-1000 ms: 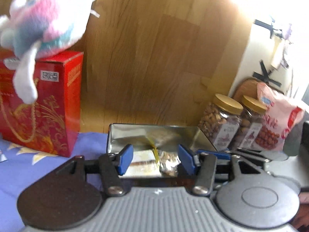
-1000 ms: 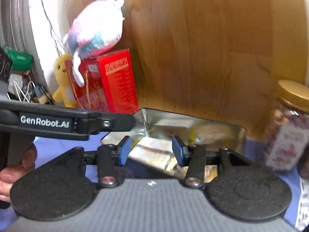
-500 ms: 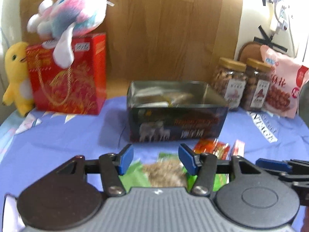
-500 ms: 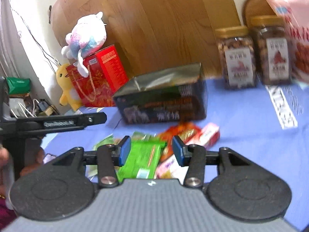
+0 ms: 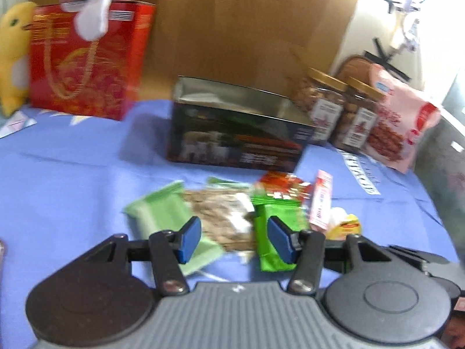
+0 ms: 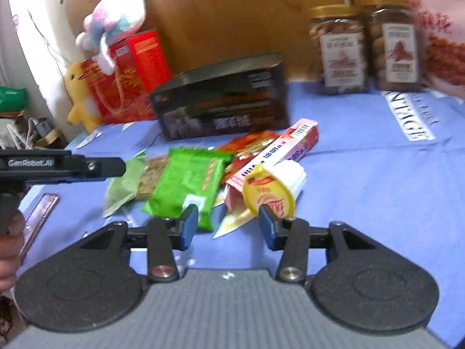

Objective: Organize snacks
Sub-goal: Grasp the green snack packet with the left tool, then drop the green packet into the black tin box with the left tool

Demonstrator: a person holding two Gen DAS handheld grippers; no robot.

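A pile of snacks lies on the blue cloth in front of a dark open tin (image 5: 238, 133) (image 6: 223, 101). In it are a pale green packet (image 5: 162, 218), a clear packet of seed bars (image 5: 221, 215), a bright green packet (image 5: 273, 232) (image 6: 189, 183), a red packet (image 5: 279, 183), a pink box (image 5: 321, 200) (image 6: 279, 151) and a yellow-lidded cup (image 6: 268, 192). My left gripper (image 5: 235, 240) hangs open over the seed-bar packet, holding nothing. My right gripper (image 6: 229, 226) is open just short of the bright green packet and the cup. The tin's inside is hidden.
A red gift box (image 5: 84, 61) with a pastel plush (image 6: 113, 20) on top and a yellow plush (image 6: 81, 99) stand at the back left. Two nut jars (image 6: 340, 49) and a pink bag (image 5: 401, 122) stand at the back right. A wooden board is behind. A hand (image 6: 8, 247) holds the left gripper's handle.
Both grippers have drawn back from above the open tin and sunk toward the snack pile in front of it. Their jaws look as far apart as before.
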